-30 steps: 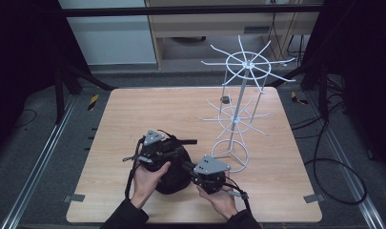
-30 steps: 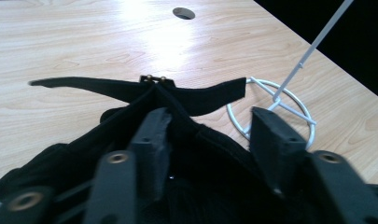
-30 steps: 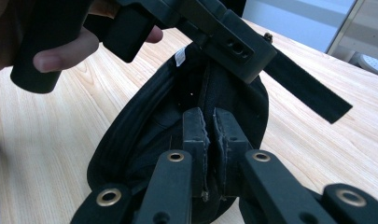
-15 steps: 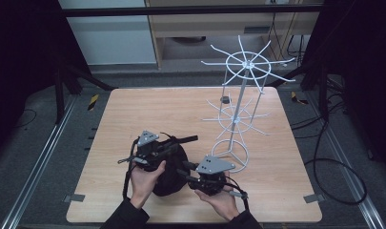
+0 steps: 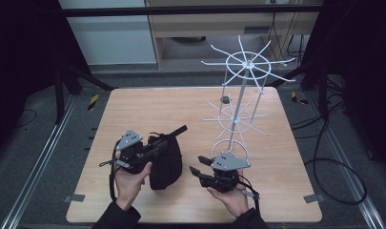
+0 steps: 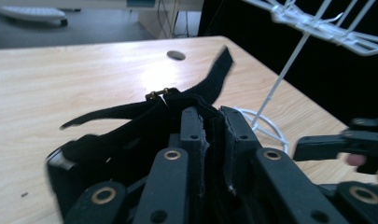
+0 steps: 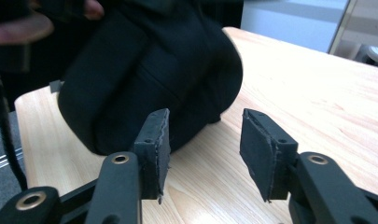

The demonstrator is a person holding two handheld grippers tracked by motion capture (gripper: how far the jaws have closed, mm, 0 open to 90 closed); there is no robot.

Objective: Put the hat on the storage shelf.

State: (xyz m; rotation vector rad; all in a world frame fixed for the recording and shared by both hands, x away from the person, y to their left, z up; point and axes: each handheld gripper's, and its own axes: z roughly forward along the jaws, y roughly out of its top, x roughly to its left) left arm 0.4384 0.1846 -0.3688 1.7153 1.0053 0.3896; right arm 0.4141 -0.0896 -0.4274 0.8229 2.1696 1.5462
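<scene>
A lab: framed test table [image 5: 133,109], trailing floor cables [image 5: 333,157].

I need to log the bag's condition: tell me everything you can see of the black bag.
The bag is a small, soft black pouch, seemingly fabric, rounded and bulging, resting on the wooden table near its front edge. A flat black strap with a small brass-coloured clasp sticks up and out from its top. The left tool is shut on the bag's top edge. The right tool stands open beside it, apart.
</scene>
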